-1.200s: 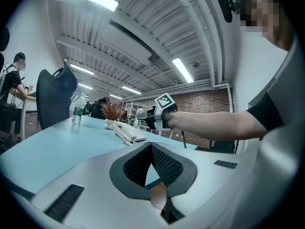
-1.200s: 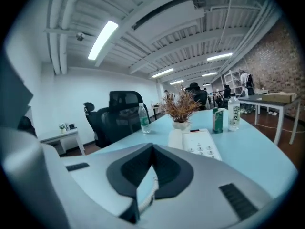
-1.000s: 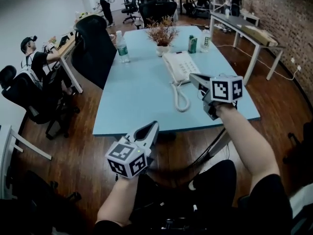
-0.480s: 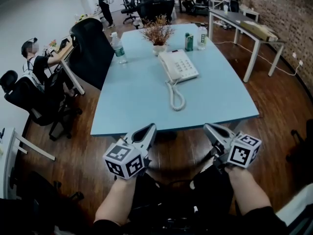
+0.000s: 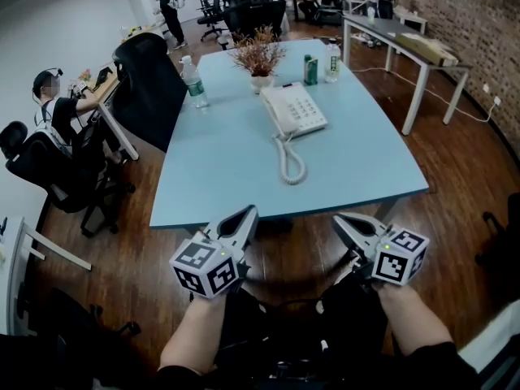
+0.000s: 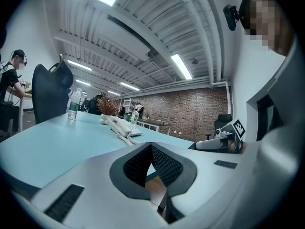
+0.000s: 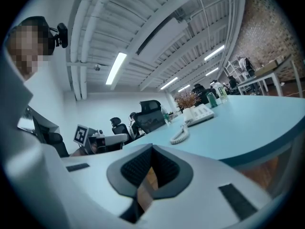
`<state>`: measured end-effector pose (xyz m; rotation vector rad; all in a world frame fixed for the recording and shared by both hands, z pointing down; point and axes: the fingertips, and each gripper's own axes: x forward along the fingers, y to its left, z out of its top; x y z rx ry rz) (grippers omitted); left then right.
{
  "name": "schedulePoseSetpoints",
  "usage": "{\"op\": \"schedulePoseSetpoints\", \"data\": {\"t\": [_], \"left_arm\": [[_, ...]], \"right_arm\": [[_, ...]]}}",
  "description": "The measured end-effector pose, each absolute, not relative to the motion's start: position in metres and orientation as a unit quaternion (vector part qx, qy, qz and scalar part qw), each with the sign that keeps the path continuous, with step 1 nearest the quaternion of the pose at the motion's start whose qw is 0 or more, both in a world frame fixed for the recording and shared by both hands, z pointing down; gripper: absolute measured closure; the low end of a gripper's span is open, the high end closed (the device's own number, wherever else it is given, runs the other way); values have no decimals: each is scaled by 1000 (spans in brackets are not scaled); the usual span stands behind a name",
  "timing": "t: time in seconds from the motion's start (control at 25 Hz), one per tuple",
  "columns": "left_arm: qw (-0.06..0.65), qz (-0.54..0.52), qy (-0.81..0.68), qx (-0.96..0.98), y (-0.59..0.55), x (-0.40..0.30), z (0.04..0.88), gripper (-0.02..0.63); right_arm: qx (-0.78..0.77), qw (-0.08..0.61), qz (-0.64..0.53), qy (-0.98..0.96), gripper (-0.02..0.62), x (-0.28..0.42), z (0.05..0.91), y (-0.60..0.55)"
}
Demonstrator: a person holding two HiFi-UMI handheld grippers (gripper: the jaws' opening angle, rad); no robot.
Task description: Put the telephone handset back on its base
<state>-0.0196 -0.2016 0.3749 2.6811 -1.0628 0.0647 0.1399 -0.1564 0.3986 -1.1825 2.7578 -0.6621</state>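
The left gripper (image 5: 246, 214), jaws closed on nothing, hovers low before the light-blue desk's (image 5: 366, 161) near edge, pointing forward. The right gripper (image 5: 341, 221) is level beside it, likewise closed and empty. The white handset (image 5: 275, 114) lies on its white telephone base (image 5: 302, 109), mid-desk toward the far edge.

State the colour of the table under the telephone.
Light blue; the table shows best in the head view.
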Motion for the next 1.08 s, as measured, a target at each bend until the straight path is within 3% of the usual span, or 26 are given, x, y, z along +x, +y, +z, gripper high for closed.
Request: {"op": "schedulePoseSetpoints", "data": {"t": [1.08], "left_arm": [[135, 13, -376, 917, -210, -34, 377, 607]], "right_arm": [[-371, 37, -233, 898, 589, 137, 413, -163]]}}
